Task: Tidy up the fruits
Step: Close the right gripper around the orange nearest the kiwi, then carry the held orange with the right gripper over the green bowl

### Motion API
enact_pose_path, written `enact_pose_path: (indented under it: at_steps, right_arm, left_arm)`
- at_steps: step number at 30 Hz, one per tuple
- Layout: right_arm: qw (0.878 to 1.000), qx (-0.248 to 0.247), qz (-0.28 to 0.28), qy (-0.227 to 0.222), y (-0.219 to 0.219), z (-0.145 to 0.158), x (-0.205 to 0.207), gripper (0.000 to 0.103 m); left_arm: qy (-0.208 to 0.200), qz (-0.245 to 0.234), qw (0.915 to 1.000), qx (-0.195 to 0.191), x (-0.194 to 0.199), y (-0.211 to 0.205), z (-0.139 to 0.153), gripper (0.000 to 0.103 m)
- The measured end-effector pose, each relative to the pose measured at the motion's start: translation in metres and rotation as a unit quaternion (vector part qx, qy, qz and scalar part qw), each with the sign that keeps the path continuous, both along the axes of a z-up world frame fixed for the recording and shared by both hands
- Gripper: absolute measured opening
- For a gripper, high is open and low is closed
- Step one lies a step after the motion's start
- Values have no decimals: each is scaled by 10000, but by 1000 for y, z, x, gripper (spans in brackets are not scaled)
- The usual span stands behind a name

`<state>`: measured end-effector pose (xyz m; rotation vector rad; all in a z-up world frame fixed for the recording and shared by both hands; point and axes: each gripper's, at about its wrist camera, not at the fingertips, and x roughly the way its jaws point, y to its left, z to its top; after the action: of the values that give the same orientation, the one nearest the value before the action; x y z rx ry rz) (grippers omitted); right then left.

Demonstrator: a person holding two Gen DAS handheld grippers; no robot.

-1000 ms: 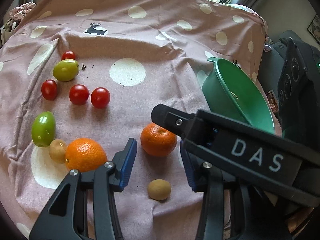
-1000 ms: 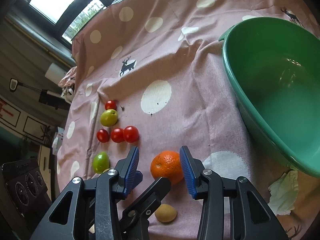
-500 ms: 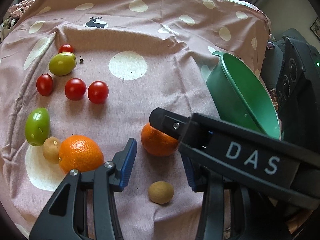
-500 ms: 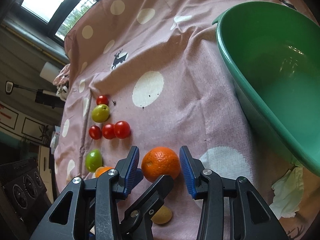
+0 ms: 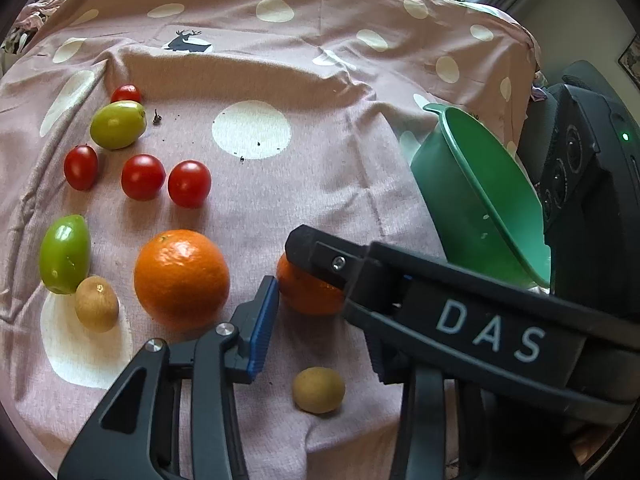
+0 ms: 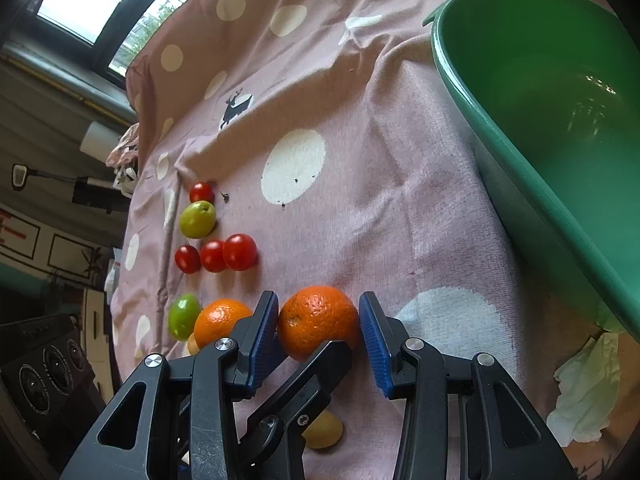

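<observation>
The only readable text is "DAS", in white capitals on the black body of the right gripper point(image 5: 490, 338), seen from the left wrist view as it crosses the frame. The framed wall pictures in the right wrist view are too blurred to read.

Home: polka-dot tablecloth point(image 5: 312, 184), window point(image 6: 92, 0), framed pictures point(image 6: 68, 256).

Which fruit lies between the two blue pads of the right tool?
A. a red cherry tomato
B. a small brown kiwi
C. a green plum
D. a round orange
D: in the right wrist view the round orange sits between the blue pads of the open right tool.
</observation>
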<state>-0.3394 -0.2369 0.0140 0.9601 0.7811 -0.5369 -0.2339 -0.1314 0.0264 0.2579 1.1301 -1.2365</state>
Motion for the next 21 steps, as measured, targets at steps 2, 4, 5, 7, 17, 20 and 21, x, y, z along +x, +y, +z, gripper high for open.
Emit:
enact_pose_path:
  at_steps: [2,4,5,7,17,20,21]
  right_arm:
    - [10000,-23,20,-25,1,0,0,44]
    - [9999,-89,35,-124,2,4,-1,44]
    - [9997,-152,44,-173,4,7,-1,44]
    - [9992,-287,66,-261,7,14,-2,44]
    - [9946,-747,147,-699,20,42,-8,44]
    - [9928,-872,163,-805,24,49,-9,44]
    - [9922,-913,168,-837,25,52,-9,44]
  left_arm:
    - [-97,21,9999,-61,-1,3,4,40]
    - [-195,17,9997,-170,-2,6,9,40]
    - [-242,15,9994,-237,-3,8,13,40]
    - [-314,21,9990,-322,-4,10,18,40]
    - [-752,94,9939,-804,-11,23,44,39]
    - [-849,111,9921,-921,-13,24,50,39]
    - [-883,118,9913,-966,-13,26,53,39]
